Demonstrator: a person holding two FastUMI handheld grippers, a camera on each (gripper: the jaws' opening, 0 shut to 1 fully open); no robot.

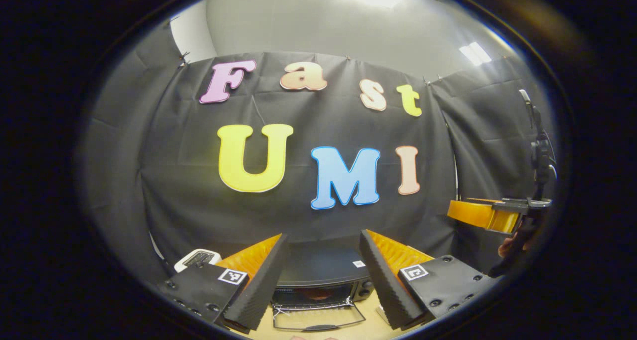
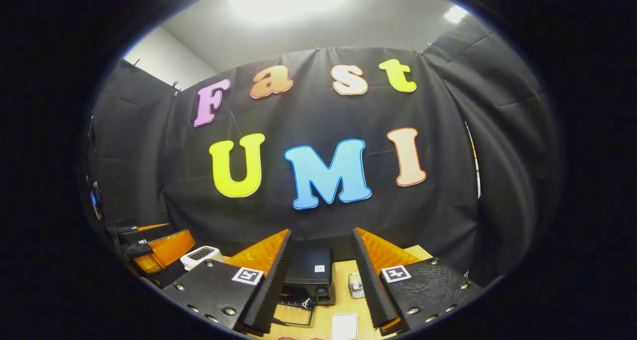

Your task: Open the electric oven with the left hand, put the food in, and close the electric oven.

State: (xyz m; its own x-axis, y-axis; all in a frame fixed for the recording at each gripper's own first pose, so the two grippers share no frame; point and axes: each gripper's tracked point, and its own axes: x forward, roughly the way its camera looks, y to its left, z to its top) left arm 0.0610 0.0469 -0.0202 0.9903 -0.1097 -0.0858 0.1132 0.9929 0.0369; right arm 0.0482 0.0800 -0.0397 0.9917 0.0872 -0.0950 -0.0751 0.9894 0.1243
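The black electric oven stands on the wooden table straight ahead of my left gripper, which is open and holds nothing. The oven's glass door hangs down open toward me, and a reddish shape shows inside the cavity. In the right gripper view the oven sits low between the fingers of my right gripper, also open and holding nothing, with the door folded down. My left gripper appears far left there. My right gripper is at the far right of the left gripper view, a hand holding it.
A white toaster stands left of the oven. On the table to the oven's right are a small clear object and a flat white item. A dark stand rises at the far right.
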